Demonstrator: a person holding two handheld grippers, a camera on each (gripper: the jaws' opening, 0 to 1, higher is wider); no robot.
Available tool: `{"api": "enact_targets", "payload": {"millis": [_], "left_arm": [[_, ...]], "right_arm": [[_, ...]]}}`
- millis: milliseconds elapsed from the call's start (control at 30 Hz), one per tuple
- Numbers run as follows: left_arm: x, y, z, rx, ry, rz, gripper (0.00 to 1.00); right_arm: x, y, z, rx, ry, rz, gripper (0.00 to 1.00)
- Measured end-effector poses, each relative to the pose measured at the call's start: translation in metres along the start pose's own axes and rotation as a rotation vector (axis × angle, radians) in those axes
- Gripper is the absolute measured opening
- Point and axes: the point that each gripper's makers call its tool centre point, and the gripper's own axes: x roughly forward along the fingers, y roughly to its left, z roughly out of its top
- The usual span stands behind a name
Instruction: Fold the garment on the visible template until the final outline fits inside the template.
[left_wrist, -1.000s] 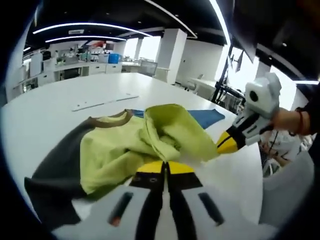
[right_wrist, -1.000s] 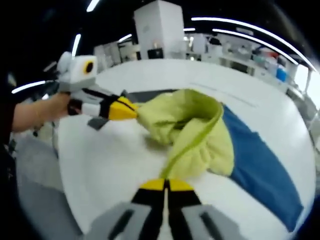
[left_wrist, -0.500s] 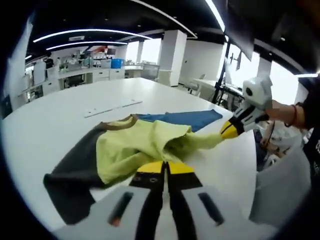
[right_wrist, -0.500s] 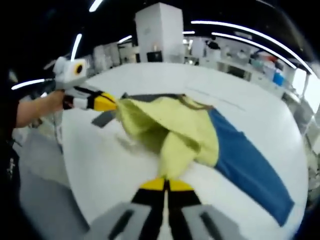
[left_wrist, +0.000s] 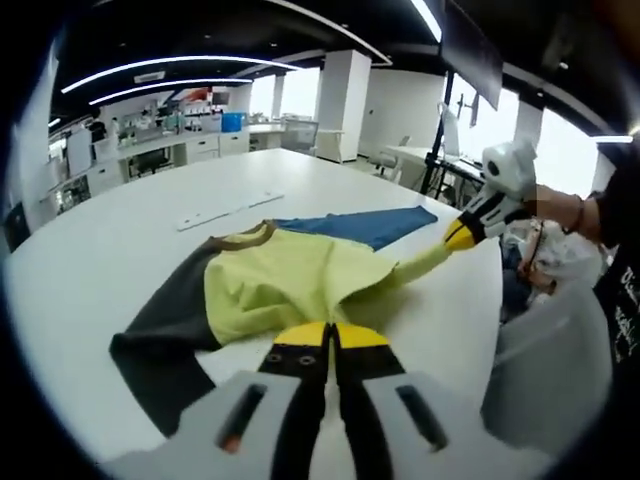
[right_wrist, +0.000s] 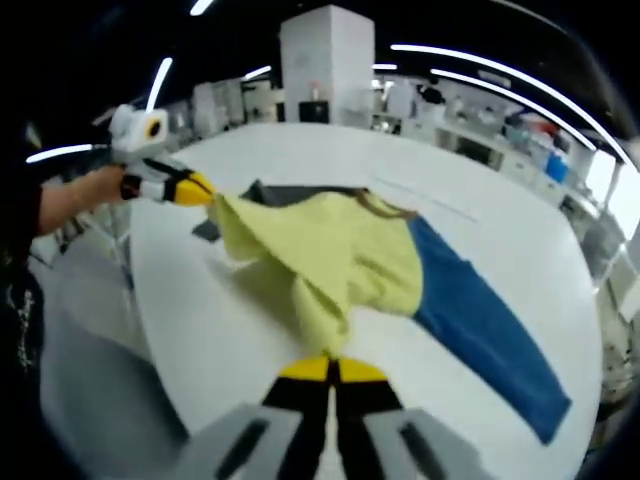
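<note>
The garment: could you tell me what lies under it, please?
The garment rests on the white table, both grippers pinching its yellow edge. Any template under it is covered; none shows.

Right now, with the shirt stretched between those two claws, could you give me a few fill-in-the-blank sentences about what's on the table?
The yellow-green cloth shirt lies on a round ____ table.
One shirt sleeve is ____.
The other sleeve is dark ____.
Both the left claw and right claw are ____ on the shirt's hem.

Missing words: white; blue; grey; shut
</note>
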Motion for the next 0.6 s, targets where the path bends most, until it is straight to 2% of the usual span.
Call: {"api": "enact_targets", "payload": {"millis": [167,433,600], "left_arm": [[-0.014,-0.012,-0.013,0.023,0.036,0.003,0.0],[-0.036,-0.02,-0.047,-0.044,0.12,0.022,0.0],[-0.048,-0.021,-0.069,-0.066,0.156,0.036,0.0]], "right_arm": [[-0.011,0.001,-0.009,-0.002,0.011,-0.001,0.0],[-0.022,0.007,-0.027,0.02,0.036,0.012,0.0],[-0.031,0.007,-0.046,0.029,0.066,0.004,0.0]]}}
